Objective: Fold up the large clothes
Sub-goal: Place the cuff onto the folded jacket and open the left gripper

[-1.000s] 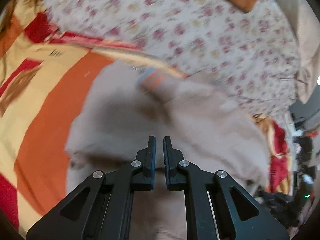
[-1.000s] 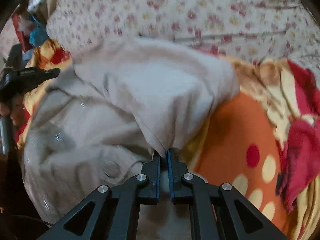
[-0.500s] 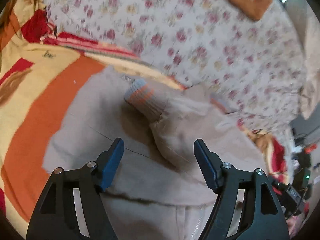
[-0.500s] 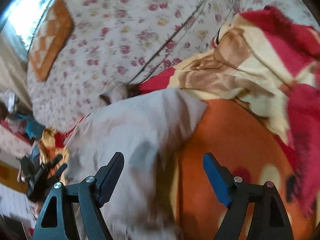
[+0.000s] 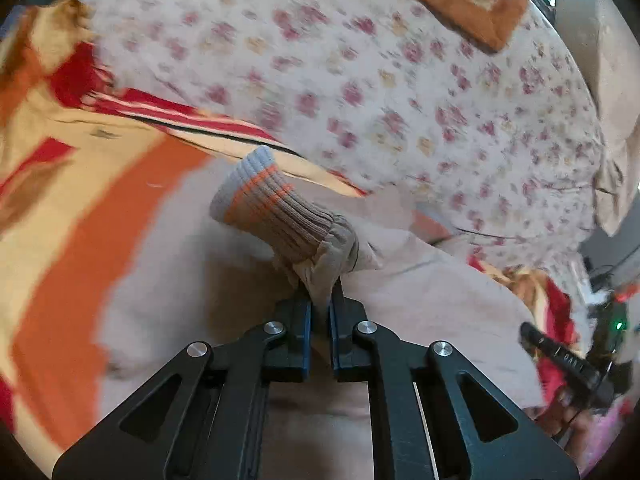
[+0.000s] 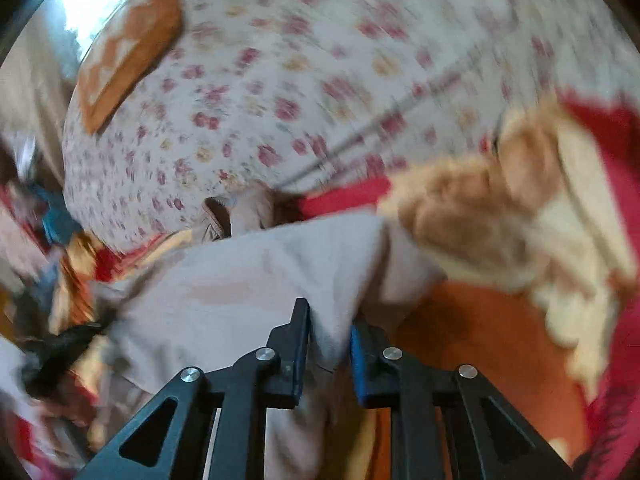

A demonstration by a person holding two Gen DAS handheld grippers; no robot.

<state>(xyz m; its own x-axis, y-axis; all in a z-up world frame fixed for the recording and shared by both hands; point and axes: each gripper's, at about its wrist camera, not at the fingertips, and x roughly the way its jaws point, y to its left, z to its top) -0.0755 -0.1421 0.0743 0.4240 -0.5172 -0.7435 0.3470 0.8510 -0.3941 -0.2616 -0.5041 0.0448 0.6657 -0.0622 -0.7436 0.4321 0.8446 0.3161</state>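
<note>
The beige jacket (image 5: 420,292) lies spread on an orange, yellow and red blanket (image 5: 80,208) on the bed, with a floral sheet (image 5: 360,80) beyond it. The left tool (image 5: 320,308) is clamped on gathered sleeve fabric just behind the ribbed cuff (image 5: 272,208); the cuff, grey with orange stripes, stands up and away from the tips. The jaws sit nearly together with the cloth pinched between them.

The right tool (image 6: 330,332) has just been closing; its jaws stand narrow with a fold of the jacket's edge (image 6: 280,276) between them, and the cloth fills the gap. An orange patterned cushion (image 6: 128,48) rests on the sheet at far left in the right wrist view. Both views are blurred.
</note>
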